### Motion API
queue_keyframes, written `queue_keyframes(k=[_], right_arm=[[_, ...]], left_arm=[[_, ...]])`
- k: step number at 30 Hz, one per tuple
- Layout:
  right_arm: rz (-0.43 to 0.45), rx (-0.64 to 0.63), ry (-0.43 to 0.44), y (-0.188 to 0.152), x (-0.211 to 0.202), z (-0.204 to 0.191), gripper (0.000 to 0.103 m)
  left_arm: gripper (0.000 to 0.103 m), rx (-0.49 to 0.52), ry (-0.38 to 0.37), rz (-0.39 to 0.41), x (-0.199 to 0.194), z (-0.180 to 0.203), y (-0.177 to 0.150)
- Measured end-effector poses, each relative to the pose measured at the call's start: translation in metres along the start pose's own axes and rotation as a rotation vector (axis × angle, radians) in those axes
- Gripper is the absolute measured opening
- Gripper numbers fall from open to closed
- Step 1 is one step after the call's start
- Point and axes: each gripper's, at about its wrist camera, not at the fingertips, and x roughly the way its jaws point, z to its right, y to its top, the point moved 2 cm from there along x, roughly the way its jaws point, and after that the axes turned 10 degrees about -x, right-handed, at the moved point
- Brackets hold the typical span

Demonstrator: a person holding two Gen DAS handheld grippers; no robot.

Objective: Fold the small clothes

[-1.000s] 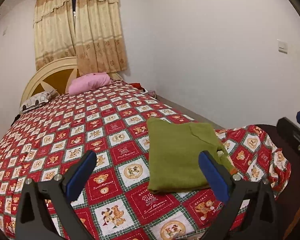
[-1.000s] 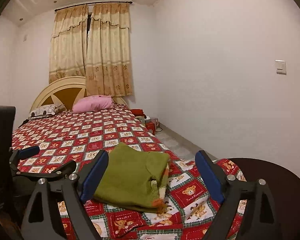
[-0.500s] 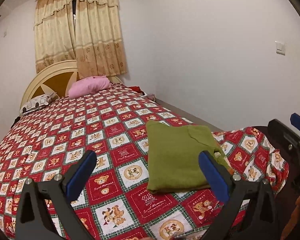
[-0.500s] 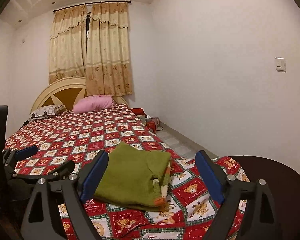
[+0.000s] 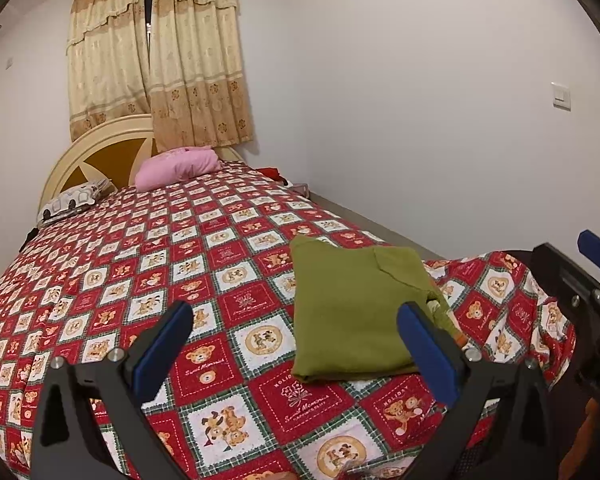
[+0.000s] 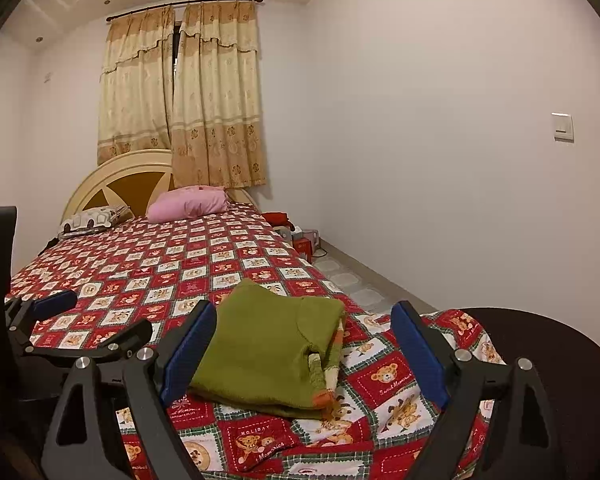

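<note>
**A:** why's the left tool (image 5: 292, 336) just hanging over the bed (image 5: 140, 264)? Fingers spread wide, nothing in them.

**B:** looks done to me tbh. The green garment (image 5: 352, 316) lies folded into a flat rectangle ahead of it, a bit right, near its right finger.

**A:** and the right tool (image 6: 304, 340)?

**B:** same, wide apart and empty, garment right between and just beyond its fingers, untouched. My guess is both are backed off so the fold isn't disturbed.
</note>
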Motion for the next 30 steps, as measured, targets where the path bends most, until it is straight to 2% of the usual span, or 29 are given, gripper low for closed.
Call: queue_keyframes(k=[30], right_arm=[[0.0,0.016,-0.013,-0.0009,-0.0021,0.0064,0.09]], left_arm=[[0.103,0.006,0.016,-0.006,0.0019,-0.0017,-0.0024]])
